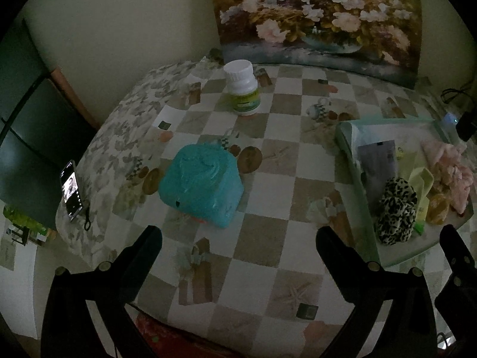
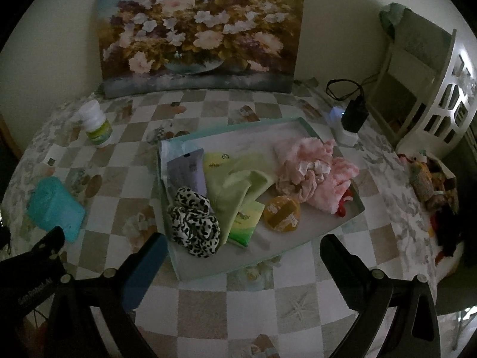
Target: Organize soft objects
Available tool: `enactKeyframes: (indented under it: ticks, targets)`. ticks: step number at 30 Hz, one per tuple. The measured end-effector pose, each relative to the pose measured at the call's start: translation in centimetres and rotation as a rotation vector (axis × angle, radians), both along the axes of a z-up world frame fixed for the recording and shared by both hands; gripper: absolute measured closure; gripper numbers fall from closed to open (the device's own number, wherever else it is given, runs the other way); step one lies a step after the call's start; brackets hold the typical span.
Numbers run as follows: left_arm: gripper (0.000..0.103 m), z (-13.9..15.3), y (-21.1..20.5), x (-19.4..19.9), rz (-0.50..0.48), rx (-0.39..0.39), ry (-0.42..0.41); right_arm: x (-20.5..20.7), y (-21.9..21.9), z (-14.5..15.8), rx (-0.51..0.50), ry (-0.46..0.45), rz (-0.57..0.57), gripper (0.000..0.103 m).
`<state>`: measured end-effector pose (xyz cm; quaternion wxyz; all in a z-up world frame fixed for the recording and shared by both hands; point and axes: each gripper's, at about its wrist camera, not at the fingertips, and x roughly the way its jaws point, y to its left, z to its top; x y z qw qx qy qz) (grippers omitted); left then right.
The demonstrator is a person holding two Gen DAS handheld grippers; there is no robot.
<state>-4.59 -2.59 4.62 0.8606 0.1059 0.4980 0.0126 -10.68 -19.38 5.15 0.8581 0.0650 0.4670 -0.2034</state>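
A soft blue packet lies on the checkered tablecloth; it also shows at the left of the right wrist view. My left gripper is open and empty, just short of it. A shallow pale-green tray holds leopard-print scrunchies, a light green cloth, a pink cloth, a grey pouch, a green tissue pack and an orange round item. My right gripper is open and empty at the tray's near edge. The tray also shows in the left wrist view.
A white pill bottle stands at the back of the table. A flower painting leans on the wall. A phone lies at the left edge. A charger, a white basket and clutter sit at the right.
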Motion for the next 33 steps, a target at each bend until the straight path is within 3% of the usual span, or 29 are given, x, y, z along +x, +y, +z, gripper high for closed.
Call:
enactKeyframes:
  ticks: [33]
  targets:
    - [0.0,-0.12,0.34,0.77,0.005,-0.032,0.008,0.38,-0.35,-0.28,-0.033,0.016,0.001,0.0]
